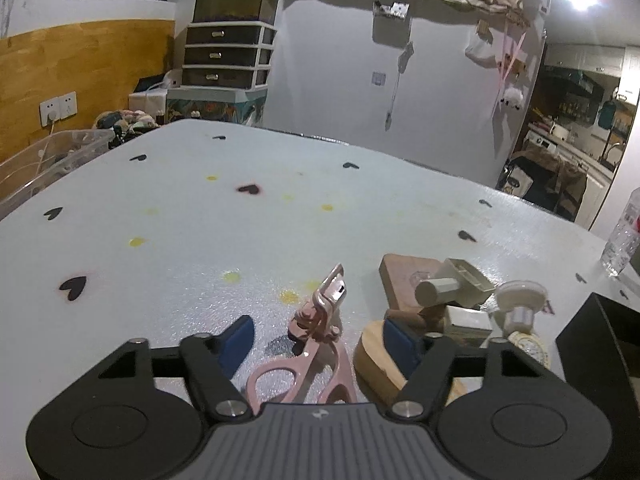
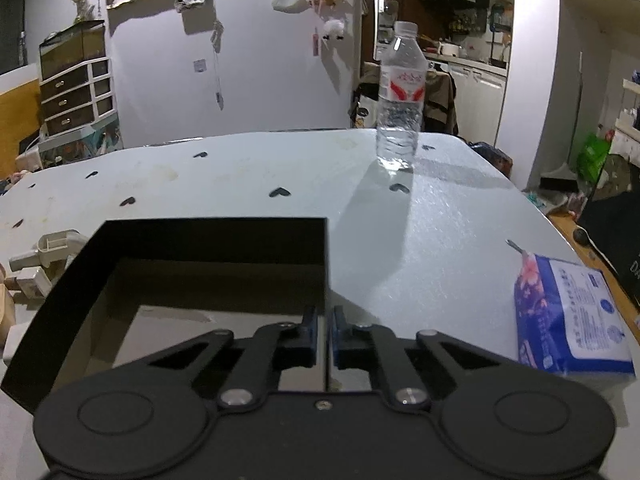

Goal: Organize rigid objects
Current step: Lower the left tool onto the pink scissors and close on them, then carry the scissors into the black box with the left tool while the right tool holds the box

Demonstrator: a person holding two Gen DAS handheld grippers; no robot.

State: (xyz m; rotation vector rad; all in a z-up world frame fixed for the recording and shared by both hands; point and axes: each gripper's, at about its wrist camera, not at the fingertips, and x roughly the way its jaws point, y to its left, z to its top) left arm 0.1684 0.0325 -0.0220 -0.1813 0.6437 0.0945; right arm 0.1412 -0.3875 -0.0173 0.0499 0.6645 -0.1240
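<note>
A pink scissor-like tool [image 1: 320, 320] lies on the pale table between the blue pads of my left gripper [image 1: 318, 342], which stands open with gaps on both sides. Right of it sits a pile: a brown wooden block [image 1: 400, 276], a beige plastic piece [image 1: 452, 284], a light wooden piece [image 1: 372, 360] and a white capped item [image 1: 520, 300]. In the right wrist view, an open black box [image 2: 212, 226] lies below my right gripper [image 2: 326, 332], whose pads are shut on the box's right wall. The box's corner [image 1: 600, 344] shows in the left wrist view.
A water bottle [image 2: 400, 96] stands upright at the table's far right. A blue tissue pack [image 2: 572, 312] lies near the right edge. A clear plastic bin [image 1: 40, 164] sits off the table's left side. The beige piece [image 2: 48, 248] lies left of the box.
</note>
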